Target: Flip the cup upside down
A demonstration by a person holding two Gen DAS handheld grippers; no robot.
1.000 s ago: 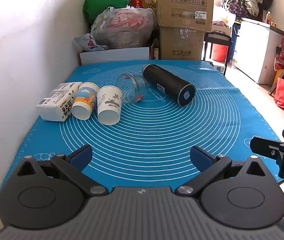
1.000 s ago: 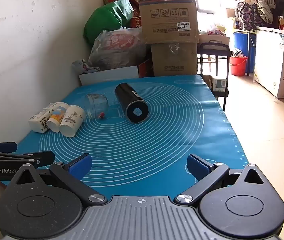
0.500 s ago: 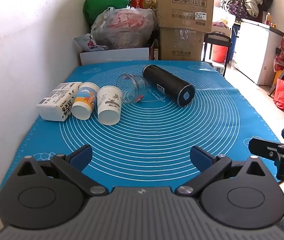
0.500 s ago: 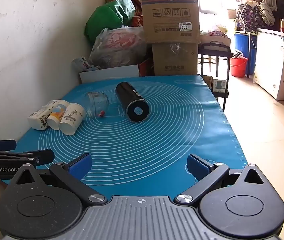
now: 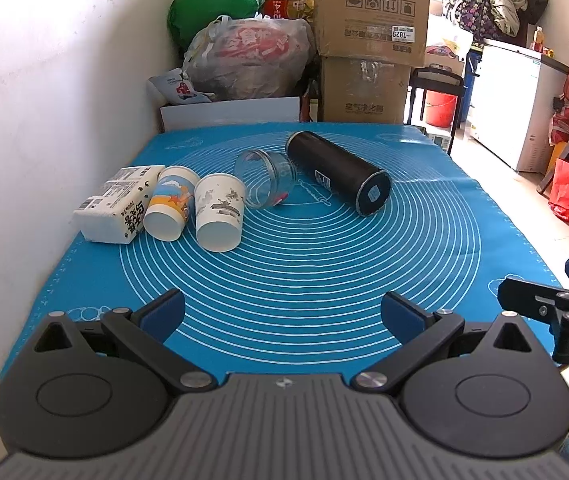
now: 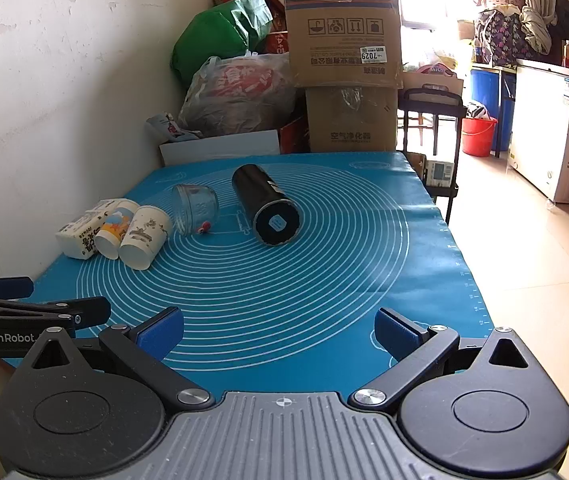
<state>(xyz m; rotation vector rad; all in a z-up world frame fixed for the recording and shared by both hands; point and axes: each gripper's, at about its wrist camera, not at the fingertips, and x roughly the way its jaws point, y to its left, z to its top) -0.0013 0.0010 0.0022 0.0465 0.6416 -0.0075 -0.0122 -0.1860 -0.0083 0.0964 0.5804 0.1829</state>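
Two paper cups lie on their sides on the blue mat (image 5: 304, 280), bases toward me: a white one with grey print (image 5: 219, 216) (image 6: 143, 236) and one with a blue and orange print (image 5: 169, 208) (image 6: 111, 227). A clear glass jar (image 5: 265, 178) (image 6: 196, 209) and a black flask (image 5: 338, 172) (image 6: 266, 209) also lie on their sides. My left gripper (image 5: 282, 314) is open and empty at the mat's near edge. My right gripper (image 6: 278, 330) is open and empty, to its right.
A white carton (image 5: 114, 208) lies by the wall (image 5: 44, 120) left of the cups. Cardboard boxes (image 5: 368, 40), bags (image 5: 244, 56) and a white board stand behind the table. The floor drops off on the right, with a white freezer (image 5: 516, 104).
The right wrist view has drifted slightly, with the scene shifting a little right and up. The objects and the left gripper have not moved.
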